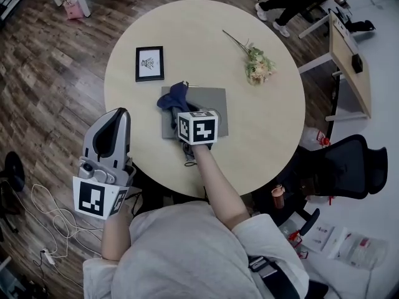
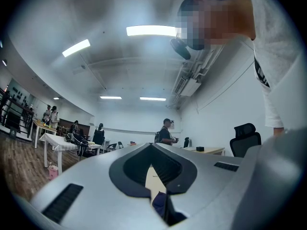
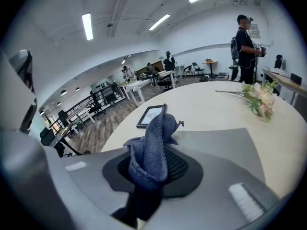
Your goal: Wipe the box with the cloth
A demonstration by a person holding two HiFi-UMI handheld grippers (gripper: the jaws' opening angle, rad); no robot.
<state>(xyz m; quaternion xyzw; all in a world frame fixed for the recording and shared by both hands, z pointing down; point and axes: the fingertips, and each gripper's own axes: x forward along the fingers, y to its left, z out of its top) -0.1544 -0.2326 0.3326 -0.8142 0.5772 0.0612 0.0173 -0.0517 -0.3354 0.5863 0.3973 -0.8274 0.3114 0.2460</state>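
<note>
1. Head view: left hand-held gripper (image 1: 118,118) is off the surface (image 1: 262,136), past its near-left edge and over the wood floor (image 1: 43,86). Jaws pressed together, nothing between them.
2. Black picture frame (image 1: 149,63) lies flat toward the far-left edge.
3. Grey box (image 1: 212,99) lies flat near the middle of the surface, slightly toward the near edge.
4. Blue cloth (image 1: 174,97) is bunched on the box's far-left corner, hanging over the box's left edge.
5. Right hand-held gripper (image 3: 153,163) is over the box, jaws pinching the cloth, whose free end stands up past the tips.
6. Flower sprig (image 1: 258,65) lies toward the far-right edge, well apart from the box.
</note>
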